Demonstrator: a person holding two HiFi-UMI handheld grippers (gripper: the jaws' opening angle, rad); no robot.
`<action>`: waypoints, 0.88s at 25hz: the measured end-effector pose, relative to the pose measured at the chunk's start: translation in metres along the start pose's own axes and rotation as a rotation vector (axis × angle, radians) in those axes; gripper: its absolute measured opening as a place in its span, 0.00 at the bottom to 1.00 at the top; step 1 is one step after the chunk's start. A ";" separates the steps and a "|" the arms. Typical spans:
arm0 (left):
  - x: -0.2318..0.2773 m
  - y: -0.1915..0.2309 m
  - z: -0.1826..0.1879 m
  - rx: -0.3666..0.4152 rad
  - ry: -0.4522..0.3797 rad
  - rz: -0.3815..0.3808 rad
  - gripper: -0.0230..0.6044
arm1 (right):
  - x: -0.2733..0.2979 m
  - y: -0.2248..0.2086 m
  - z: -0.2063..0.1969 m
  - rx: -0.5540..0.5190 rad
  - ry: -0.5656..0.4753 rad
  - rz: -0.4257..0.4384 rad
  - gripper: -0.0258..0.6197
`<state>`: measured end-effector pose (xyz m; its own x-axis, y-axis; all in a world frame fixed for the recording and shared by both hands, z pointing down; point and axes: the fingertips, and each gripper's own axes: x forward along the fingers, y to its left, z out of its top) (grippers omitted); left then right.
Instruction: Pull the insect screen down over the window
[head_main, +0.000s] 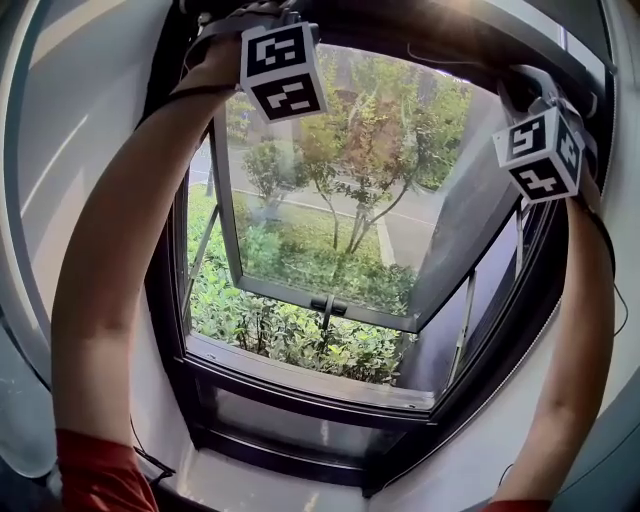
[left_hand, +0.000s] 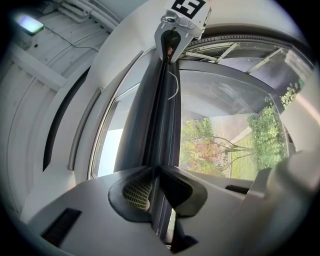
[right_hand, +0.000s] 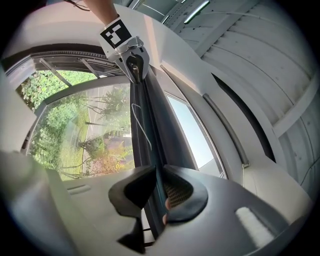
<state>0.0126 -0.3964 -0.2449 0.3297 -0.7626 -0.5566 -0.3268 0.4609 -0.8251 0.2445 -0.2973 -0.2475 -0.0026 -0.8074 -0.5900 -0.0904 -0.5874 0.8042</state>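
Note:
The insect screen's dark pull bar (left_hand: 162, 115) runs along the top of the window frame, from one gripper to the other. My left gripper (left_hand: 154, 172) straddles one end of it. Its jaws stand slightly apart, and a pad's ribbed face shows beside the bar. At the other end, on the bar (right_hand: 147, 125), my right gripper (right_hand: 159, 172) is open the same way. In the head view only the marker cubes show, left (head_main: 283, 70) and right (head_main: 545, 152), with both arms raised to the frame's top. No screen mesh covers the opening.
The glass sash (head_main: 330, 200) is swung outward, its handle (head_main: 325, 305) at the bottom edge. Shrubs and trees lie beyond. A dark sill (head_main: 300, 375) closes the bottom of the opening. A thin cord (right_hand: 141, 125) hangs by the bar. White wall flanks the frame.

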 end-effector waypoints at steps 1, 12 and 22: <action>0.001 -0.001 0.000 0.010 0.004 -0.004 0.09 | 0.000 0.000 0.000 0.002 -0.002 0.007 0.13; 0.006 -0.004 0.004 0.052 0.007 -0.027 0.09 | -0.002 0.006 -0.003 -0.025 0.020 0.103 0.17; 0.008 -0.004 0.006 0.124 0.002 -0.043 0.09 | 0.004 0.008 -0.007 -0.083 0.088 0.174 0.13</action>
<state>0.0219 -0.4019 -0.2468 0.3394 -0.7837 -0.5202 -0.2002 0.4802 -0.8540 0.2504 -0.3054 -0.2432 0.0762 -0.8968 -0.4359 -0.0143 -0.4381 0.8988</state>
